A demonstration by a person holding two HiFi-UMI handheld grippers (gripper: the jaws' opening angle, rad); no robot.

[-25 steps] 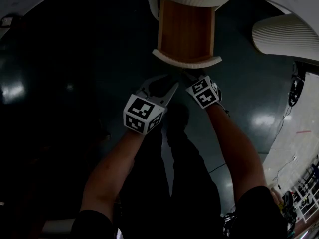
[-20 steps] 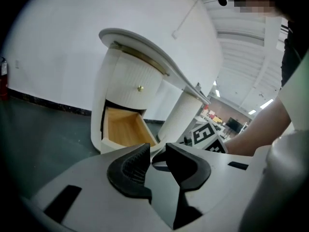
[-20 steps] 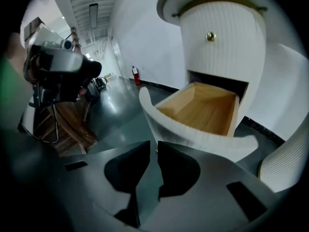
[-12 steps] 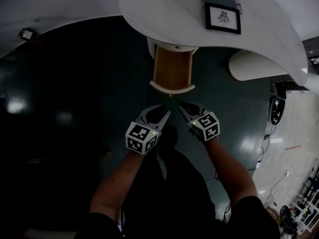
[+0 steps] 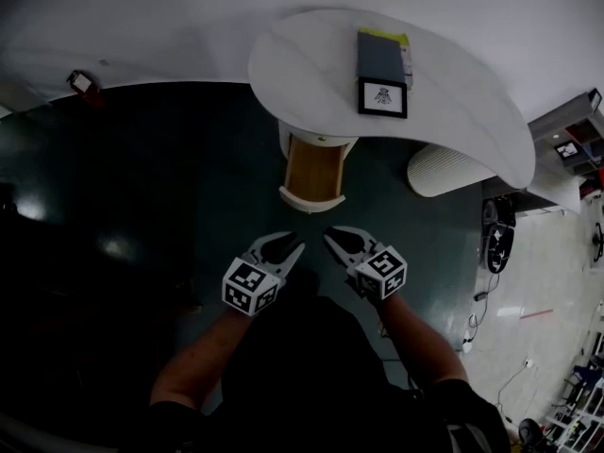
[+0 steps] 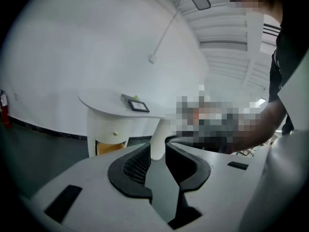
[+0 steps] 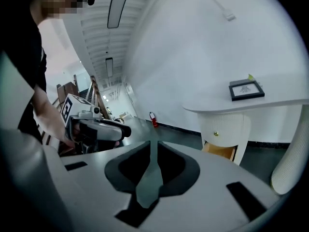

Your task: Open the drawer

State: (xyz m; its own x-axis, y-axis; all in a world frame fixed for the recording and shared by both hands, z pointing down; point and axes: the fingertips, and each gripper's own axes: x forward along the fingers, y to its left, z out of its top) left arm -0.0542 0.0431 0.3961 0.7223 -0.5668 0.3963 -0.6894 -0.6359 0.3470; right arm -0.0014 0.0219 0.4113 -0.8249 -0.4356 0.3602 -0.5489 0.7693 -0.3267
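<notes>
Here, our left claw (image 5: 286,243), slightly parted, and right claw (image 5: 335,237), barely parted, hang empty; the drawer (image 5: 313,171) lies straight ahead, midway between them, long axis toward us, already out.

My two grippers are white shells with black jaw linings. The left gripper (image 5: 288,244) shows a cross-hatched pad (image 6: 135,164). Black rectangular slots (image 6: 63,202) mark the shells. Each carries a cube of black-and-white square markers. In the head view the left cube (image 5: 250,287) sits toward 7 o'clock, and the right gripper (image 5: 337,237) has its cube (image 5: 382,274) toward 5. I wear dark short sleeves (image 5: 175,413).
</notes>
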